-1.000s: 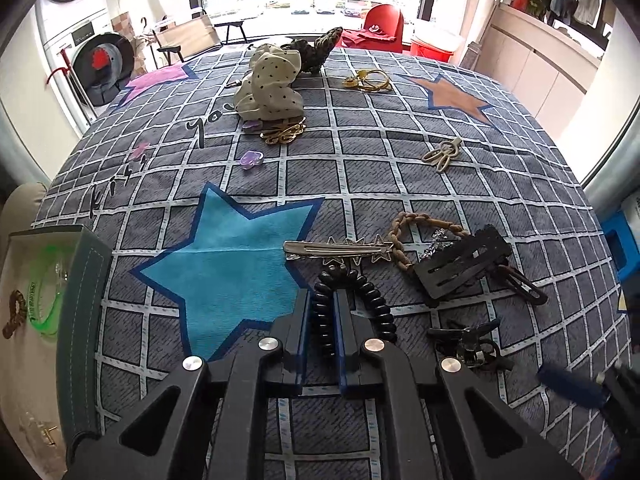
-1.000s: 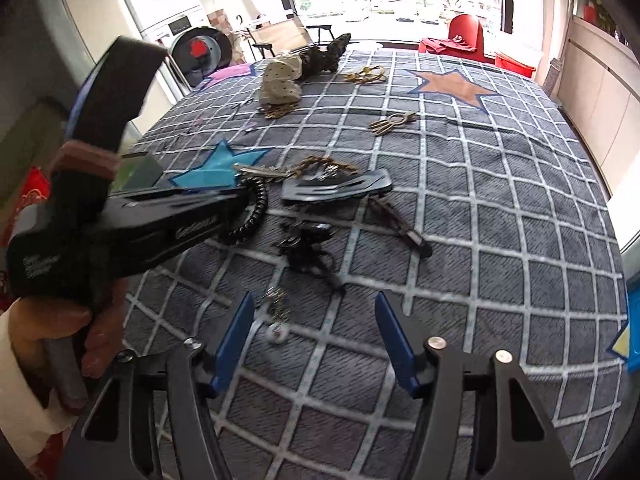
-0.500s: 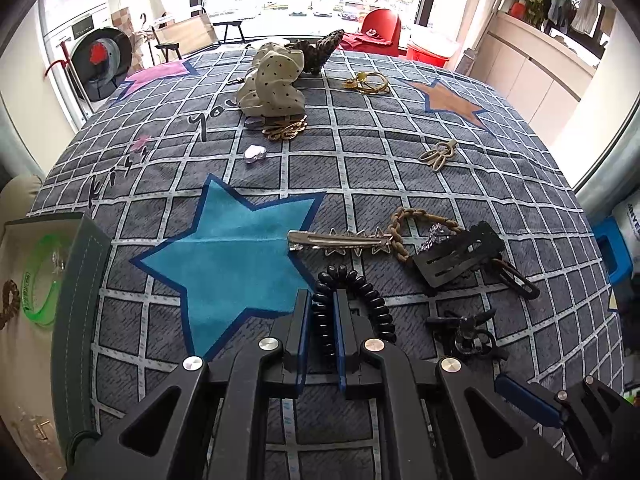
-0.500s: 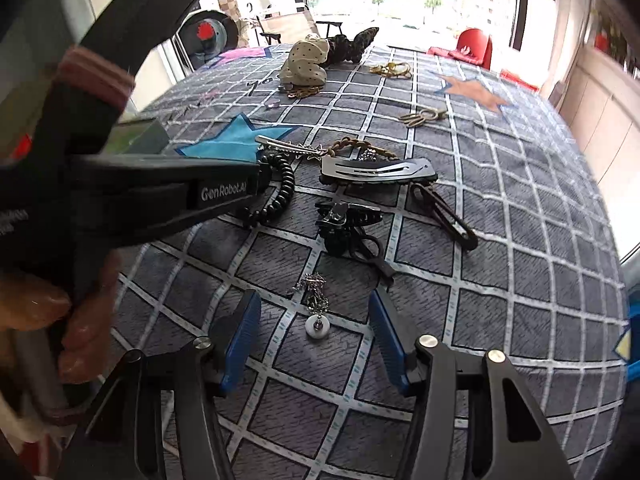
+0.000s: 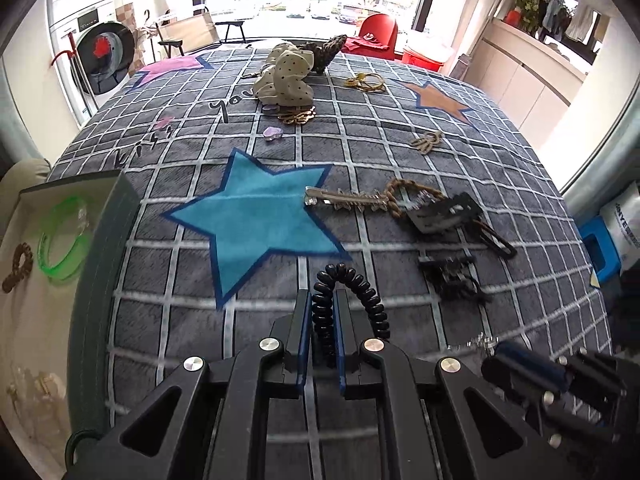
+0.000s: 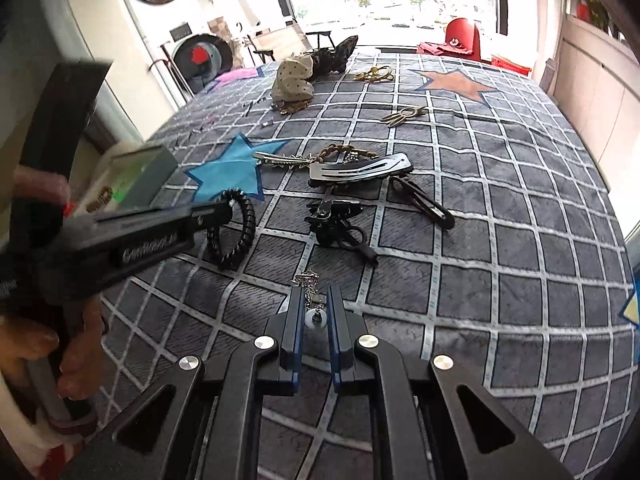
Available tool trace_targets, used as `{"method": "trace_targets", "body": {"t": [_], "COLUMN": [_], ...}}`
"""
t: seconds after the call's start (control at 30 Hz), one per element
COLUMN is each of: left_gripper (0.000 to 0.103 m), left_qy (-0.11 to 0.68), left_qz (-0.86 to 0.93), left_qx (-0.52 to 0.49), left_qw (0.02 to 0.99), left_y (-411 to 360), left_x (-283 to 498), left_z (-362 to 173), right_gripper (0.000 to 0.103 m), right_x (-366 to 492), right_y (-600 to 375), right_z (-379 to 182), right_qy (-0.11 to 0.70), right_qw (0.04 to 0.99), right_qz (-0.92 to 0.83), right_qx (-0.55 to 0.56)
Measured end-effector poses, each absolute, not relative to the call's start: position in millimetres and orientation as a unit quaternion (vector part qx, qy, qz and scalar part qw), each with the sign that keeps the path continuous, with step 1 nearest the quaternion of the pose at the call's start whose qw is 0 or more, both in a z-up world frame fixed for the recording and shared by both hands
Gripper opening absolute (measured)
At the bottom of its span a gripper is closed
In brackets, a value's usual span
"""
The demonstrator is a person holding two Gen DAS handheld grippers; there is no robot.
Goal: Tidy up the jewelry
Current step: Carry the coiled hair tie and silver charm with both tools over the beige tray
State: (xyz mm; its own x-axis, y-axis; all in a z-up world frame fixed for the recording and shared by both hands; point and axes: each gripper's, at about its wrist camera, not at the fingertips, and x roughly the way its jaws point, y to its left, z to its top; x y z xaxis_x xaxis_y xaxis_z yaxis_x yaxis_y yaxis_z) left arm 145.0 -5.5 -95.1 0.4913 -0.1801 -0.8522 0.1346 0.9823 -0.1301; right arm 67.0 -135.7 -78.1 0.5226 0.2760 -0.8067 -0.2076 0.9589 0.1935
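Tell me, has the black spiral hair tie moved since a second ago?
Yes. In the left wrist view the hair tie, gripped in the left gripper, now sits right of the blue star's lower point, farther from the silver clip.

Bare bedspread (image 5: pixel 400 152) is seen across the middle and right. The central path is blocked by black clips (image 6: pixel 340 220) and barrette (image 6: pixel 360 168); left edge is occupied by open box (image 5: pixel 108 280).
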Motion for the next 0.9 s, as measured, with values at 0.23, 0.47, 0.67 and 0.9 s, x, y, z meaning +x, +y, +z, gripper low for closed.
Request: {"method": "trace_targets", "body": {"t": [0.23,0.47,0.67,0.9], "left_gripper": [0.012,0.012,0.012,0.012], "left_qy": [0.487,0.478,0.465,0.448], "left_qz": [-0.108,-0.113,-0.115,-0.111], "left_qx": [-0.028,-0.038,-0.047,-0.057], "left_qw": [0.866,0.870,0.876,0.885], "left_y": [-3.5,8.5,21.8,43.5], "left_x": [113.8,87.1,67.6,46.3], "left_z": [-87.1,-75.5,-63.7,-51.8], "right_gripper": [0.012,0.012,0.012,0.012], "right_x": [55.7,44.4,37.5,31.4], "right_y": [-139.8,-140.2,-132.4,-115.1], "right_z": [-75.7,-70.1,-61.8,-50.3], "right_qy": [0.473,0.473,0.470,0.465], "right_qw": [0.868,0.867,0.869,0.872], "right_qz": [0.140,0.137,0.139,0.145], "right_qx": [0.060,0.068,0.064,0.054]}}
